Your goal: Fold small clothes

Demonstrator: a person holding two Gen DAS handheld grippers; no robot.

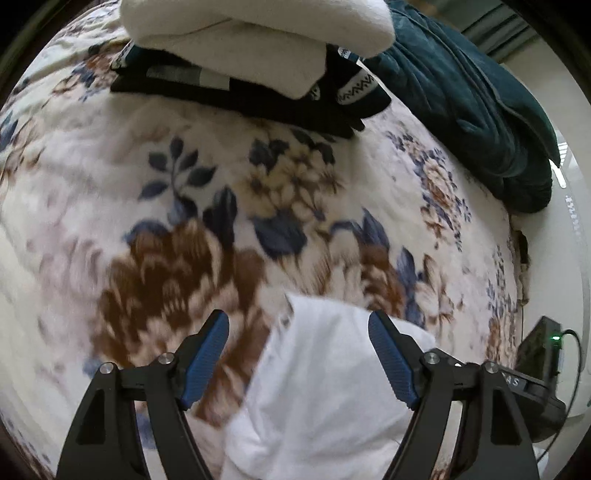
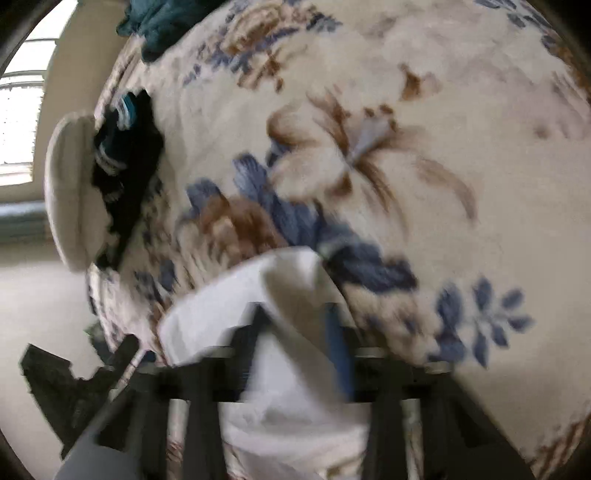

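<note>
A white cloth (image 1: 325, 387) is lying on a flowery blanket (image 1: 184, 206) at the bottom middle of the left view. The left hand-held gripper (image 1: 299, 332) is being held over it with its blue pads (image 1: 205, 360) wide apart, and nothing is being pinched between them. One pad is sitting over the blanket and the other (image 1: 393, 360) over the cloth.

In the right view, the same white cloth (image 2: 291, 417) is being shown at the bottom middle, very blurred. The right hand-held gripper (image 2: 295, 325) is being pressed in around a fold of it. The cloth looks pinched, but it cannot be told for sure.

At the top of the left view, a white folded thing (image 1: 255, 33) is resting on dark folded clothes (image 1: 236, 92). A dark green blanket (image 1: 472, 99) is bunched at the upper right.
</note>
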